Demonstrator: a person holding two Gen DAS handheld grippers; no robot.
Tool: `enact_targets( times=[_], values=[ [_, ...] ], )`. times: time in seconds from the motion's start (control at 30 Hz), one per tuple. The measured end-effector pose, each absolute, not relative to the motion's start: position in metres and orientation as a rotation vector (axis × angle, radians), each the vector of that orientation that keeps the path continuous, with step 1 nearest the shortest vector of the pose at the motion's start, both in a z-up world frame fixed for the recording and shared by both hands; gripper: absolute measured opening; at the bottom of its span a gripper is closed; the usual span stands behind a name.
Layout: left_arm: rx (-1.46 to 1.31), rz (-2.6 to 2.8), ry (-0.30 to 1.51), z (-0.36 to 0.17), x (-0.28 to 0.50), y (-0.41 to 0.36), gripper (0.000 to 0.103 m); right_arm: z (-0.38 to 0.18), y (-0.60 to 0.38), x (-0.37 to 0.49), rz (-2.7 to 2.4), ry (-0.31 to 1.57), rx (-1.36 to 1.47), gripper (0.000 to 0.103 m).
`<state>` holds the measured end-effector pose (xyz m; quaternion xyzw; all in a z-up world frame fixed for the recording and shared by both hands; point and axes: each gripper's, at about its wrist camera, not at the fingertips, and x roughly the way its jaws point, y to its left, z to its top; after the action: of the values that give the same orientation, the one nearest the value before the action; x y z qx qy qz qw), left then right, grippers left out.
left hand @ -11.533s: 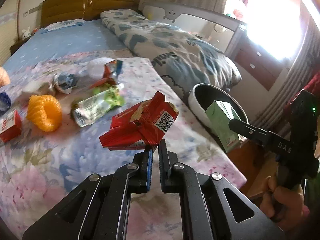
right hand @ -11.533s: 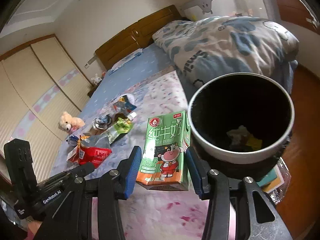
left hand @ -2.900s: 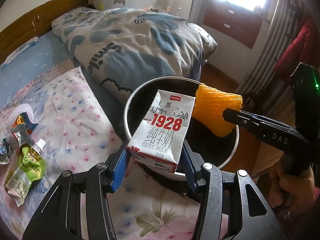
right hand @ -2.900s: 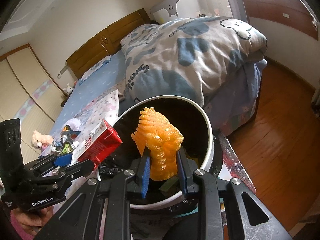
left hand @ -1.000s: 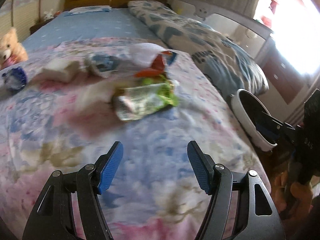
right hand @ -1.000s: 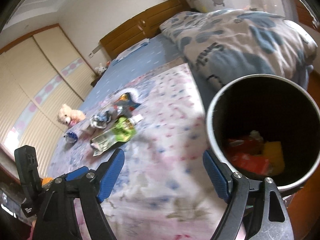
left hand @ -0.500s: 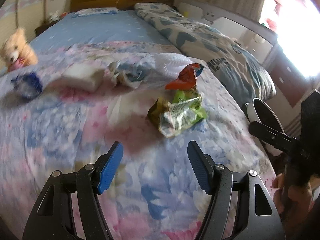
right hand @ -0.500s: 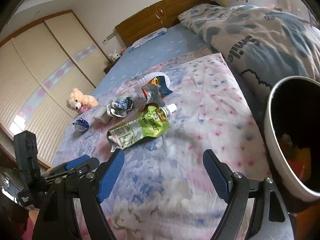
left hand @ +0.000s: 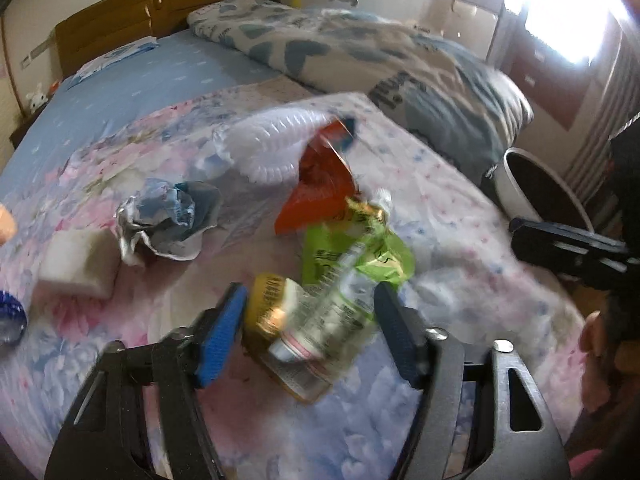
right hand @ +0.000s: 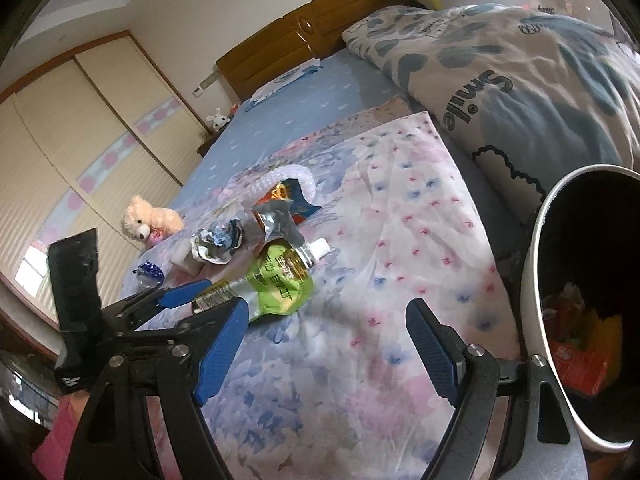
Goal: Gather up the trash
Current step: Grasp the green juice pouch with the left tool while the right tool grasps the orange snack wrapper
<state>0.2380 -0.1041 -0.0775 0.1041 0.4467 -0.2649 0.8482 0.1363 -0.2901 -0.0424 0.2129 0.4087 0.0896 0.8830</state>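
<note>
Green drink pouch (left hand: 352,280) lies flat on floral bedspread (left hand: 460,208), long axis running diagonally: white spout toward headboard end, flat btm end toward me. In right wrist view spout points at waste bin (right hand: 536,280) side. Left gripper (left hand: 312,328): jaws about half open and just been closing; pouch btm sits between blue pads, but blur means I can't tell if they press it. Right gripper (right hand: 324,344): jaws wide, nothing between, over bare bedspread, bin just beside right finger. Vs. half a sec. ago: left gripper was short of pouch w/ wider gap; now straddles it. Red wrapper (left hand: 320,188) lies beyond spout.
</note>
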Motion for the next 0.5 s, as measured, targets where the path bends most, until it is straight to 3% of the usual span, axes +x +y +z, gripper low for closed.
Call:
enact_targets(
  times=[0.07, 0.5],
  values=[
    [0.239, -0.559, 0.953, -0.081, 0.236, -0.106, 0.033, -0.045, -0.292, 0.138, 0.185, 0.853, 0.447, 0.082],
    [0.062, -0.433, 0.936, -0.072, 0.181, -0.032, 0.031, -0.054, -0.258, 0.175, 0.264, 0.863, 0.424, 0.082]
  ],
)
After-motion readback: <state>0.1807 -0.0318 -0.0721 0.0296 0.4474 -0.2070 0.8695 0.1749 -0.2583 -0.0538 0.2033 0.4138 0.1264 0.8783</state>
